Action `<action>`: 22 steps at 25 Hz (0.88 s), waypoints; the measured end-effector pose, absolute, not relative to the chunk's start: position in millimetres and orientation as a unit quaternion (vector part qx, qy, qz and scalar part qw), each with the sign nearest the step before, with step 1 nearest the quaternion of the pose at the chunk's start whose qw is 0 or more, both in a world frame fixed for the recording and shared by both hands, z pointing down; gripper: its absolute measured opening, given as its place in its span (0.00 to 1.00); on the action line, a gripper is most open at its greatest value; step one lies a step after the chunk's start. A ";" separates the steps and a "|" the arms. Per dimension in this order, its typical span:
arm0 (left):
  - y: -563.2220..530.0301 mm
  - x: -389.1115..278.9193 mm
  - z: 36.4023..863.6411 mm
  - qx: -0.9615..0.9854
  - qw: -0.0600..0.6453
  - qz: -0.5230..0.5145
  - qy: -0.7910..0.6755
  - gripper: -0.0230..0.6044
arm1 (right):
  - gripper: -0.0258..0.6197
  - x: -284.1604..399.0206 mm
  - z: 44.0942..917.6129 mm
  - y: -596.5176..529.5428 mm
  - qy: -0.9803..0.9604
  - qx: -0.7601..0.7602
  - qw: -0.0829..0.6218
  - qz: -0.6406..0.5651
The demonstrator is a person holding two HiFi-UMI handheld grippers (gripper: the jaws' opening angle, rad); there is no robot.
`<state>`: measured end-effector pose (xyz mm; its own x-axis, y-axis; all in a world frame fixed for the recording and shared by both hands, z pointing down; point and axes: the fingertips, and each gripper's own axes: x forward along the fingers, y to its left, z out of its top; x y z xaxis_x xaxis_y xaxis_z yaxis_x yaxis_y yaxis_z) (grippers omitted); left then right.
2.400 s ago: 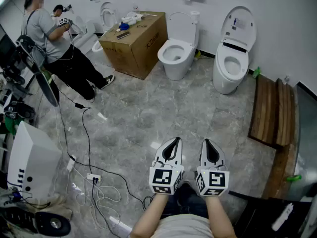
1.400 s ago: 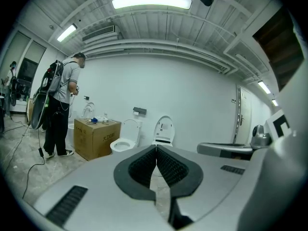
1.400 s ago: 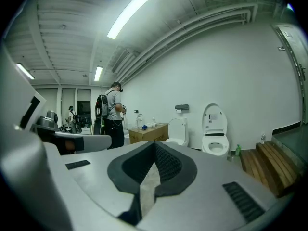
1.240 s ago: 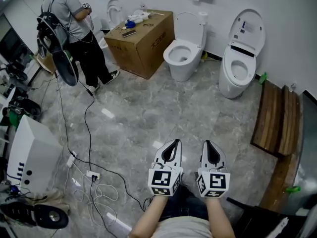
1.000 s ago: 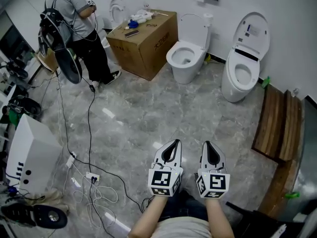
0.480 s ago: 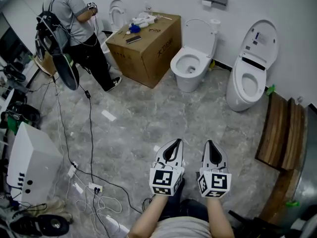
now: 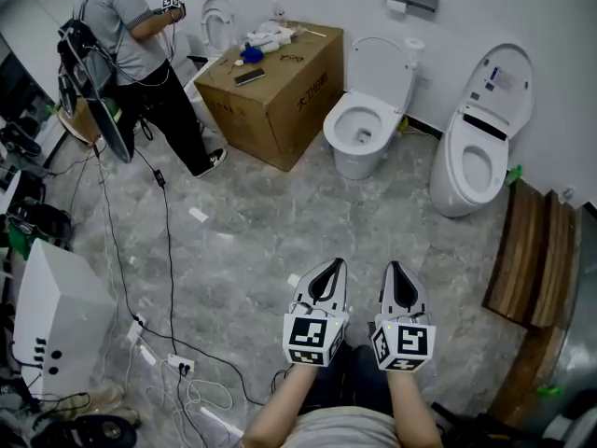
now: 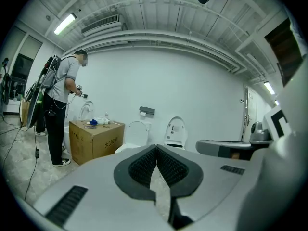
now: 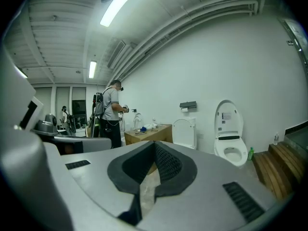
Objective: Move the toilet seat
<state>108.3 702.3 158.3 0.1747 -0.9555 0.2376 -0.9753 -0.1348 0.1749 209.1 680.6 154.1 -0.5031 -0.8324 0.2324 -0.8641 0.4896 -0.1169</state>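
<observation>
**Both claws shut and empty, well short of the toilets**

The left gripper [image 7: 322, 269] and the right gripper [image 7: 398, 271] are held side by side low in front of the person. Each has its jaws pressed together on nothing, over the marble floor [image 7: 280, 213]. The task's target stands well apart from them, against the far wall: a middle toilet [image 7: 362, 131] and a right-hand toilet [image 7: 474, 168], both with lids raised. Which seat is meant cannot be told from here.

The likely troubles are these. Closed jaws cannot take a seat's edge. If they arrive unopened, they would only push at the porcelain or knock a raised lid so that it drops. Nothing marks one toilet over the other, so the wrong one may be chosen. Cables [image 7: 170, 241] trail across the floor to the left, and a drift that way invites a trip. A cardboard box [image 7: 280, 82] stands just beside the middle toilet and would crowd the left gripper's approach. Another person [image 7: 131, 49] works beyond it. A wooden platform [image 7: 527, 250] narrows the path to the right-hand toilet.
</observation>
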 end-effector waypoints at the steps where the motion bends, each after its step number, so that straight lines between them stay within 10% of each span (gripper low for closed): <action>1: 698.0 105.8 158.5 0.752 0.146 0.033 -0.642 0.06 | 0.06 205.7 154.0 676.7 -0.861 0.492 0.073 0.109; 22: 560.0 79.3 172.7 0.732 0.156 0.033 -0.663 0.06 | 0.06 177.1 169.5 533.6 -0.872 0.467 0.085 0.115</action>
<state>79.3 560.0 172.7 0.1190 -0.9596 0.2549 -0.9801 -0.0725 0.1845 177.1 533.6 169.5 -0.5485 -0.7958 0.2566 -0.8351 0.5367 -0.1207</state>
